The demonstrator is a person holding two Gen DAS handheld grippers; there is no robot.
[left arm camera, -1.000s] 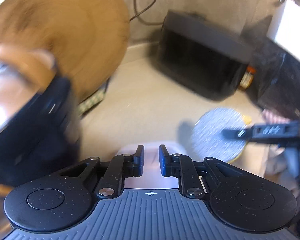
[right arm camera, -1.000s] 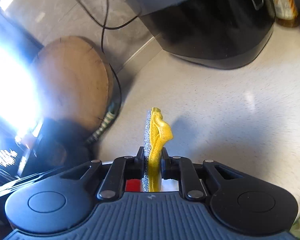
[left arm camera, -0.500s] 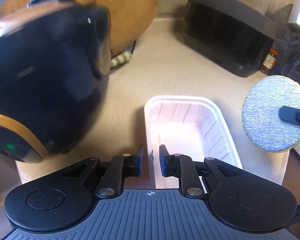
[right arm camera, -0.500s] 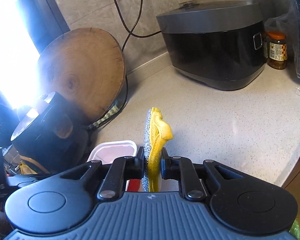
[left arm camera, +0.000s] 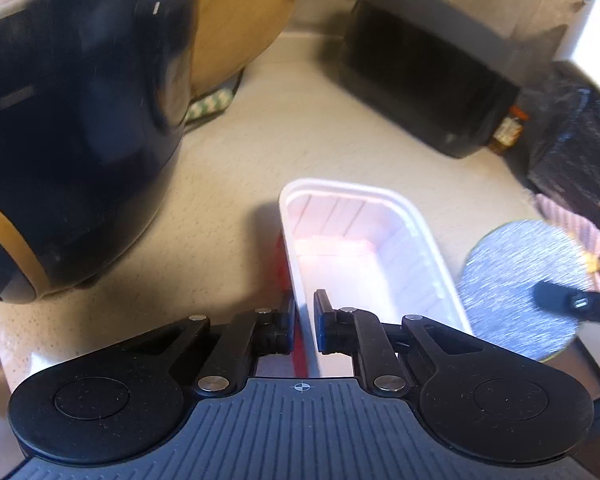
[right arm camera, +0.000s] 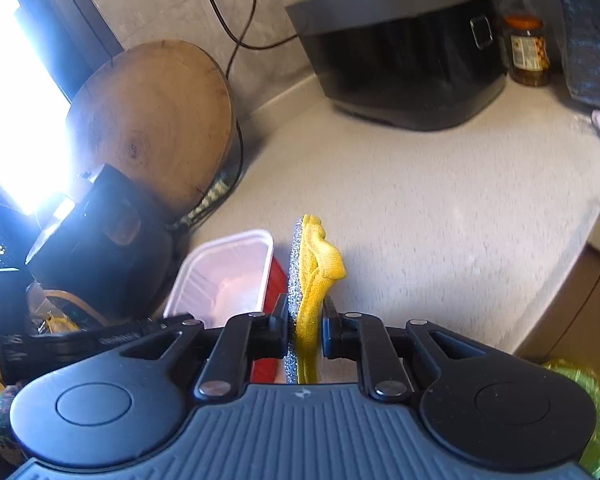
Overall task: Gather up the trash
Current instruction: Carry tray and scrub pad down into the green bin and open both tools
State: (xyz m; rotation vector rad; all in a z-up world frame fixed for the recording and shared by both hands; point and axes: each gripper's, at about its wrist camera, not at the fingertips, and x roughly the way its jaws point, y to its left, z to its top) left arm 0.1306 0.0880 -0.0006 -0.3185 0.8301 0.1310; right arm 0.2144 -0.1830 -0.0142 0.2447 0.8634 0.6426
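A white plastic tray with a red outside (left arm camera: 364,248) lies on the beige counter (left arm camera: 236,184). My left gripper (left arm camera: 303,320) is shut on the tray's near left wall. My right gripper (right arm camera: 306,332) is shut on a round scrub pad (right arm camera: 312,280), silver on one face and yellow on the other, held upright on edge. In the left wrist view the pad's silver face (left arm camera: 516,288) hangs just right of the tray. In the right wrist view the tray (right arm camera: 228,276) sits just left of the pad.
A black and gold appliance (left arm camera: 72,136) stands left of the tray. A round wooden board (right arm camera: 156,120) leans on the wall. A black cooker (right arm camera: 400,60) and a jar (right arm camera: 526,50) stand at the back. The counter edge (right arm camera: 556,280) drops at right. A green bag (right arm camera: 592,408) is below.
The left gripper has shifted so its jaws close over the tray's left wall. The right gripper with the pad has come lower and closer to the tray.
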